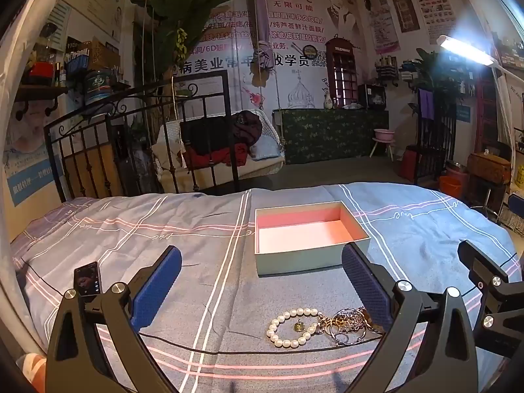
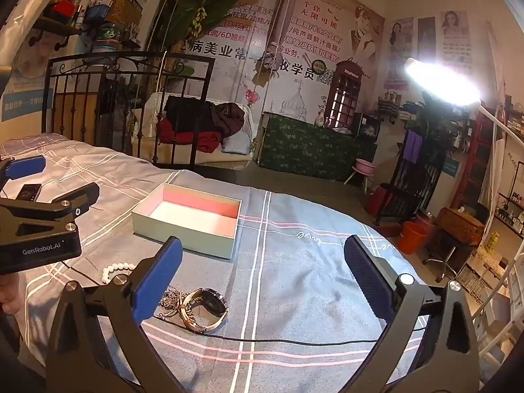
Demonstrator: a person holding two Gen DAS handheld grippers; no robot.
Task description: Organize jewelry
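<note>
Both grippers, left (image 1: 262, 281) and right (image 2: 262, 278), hover spread wide and empty over the jewelry pile (image 1: 322, 326), ready to fill the open box (image 1: 308, 235)

Left wrist view: mounted behind the left gripper (image 1: 262, 281), low over the bedspread (image 1: 196, 229), facing forward toward the far poster wall; open box (image 1: 308, 255) ahead and slightly right, pearl bracelet (image 1: 293, 327) close under the lens. Right gripper's side visible at the right edge. Right wrist view: behind the right gripper (image 2: 262, 278), similarly low, set to the right of the other, angled toward the same wall; left gripper (image 2: 49, 183) visible at the left edge. Shared: box (image 2: 186, 226), bracelet (image 2: 118, 270), bedspread (image 2: 294, 262), black cable (image 2: 294, 340), lamp (image 2: 442, 82), iron bed frame (image 2: 131, 104).
</note>
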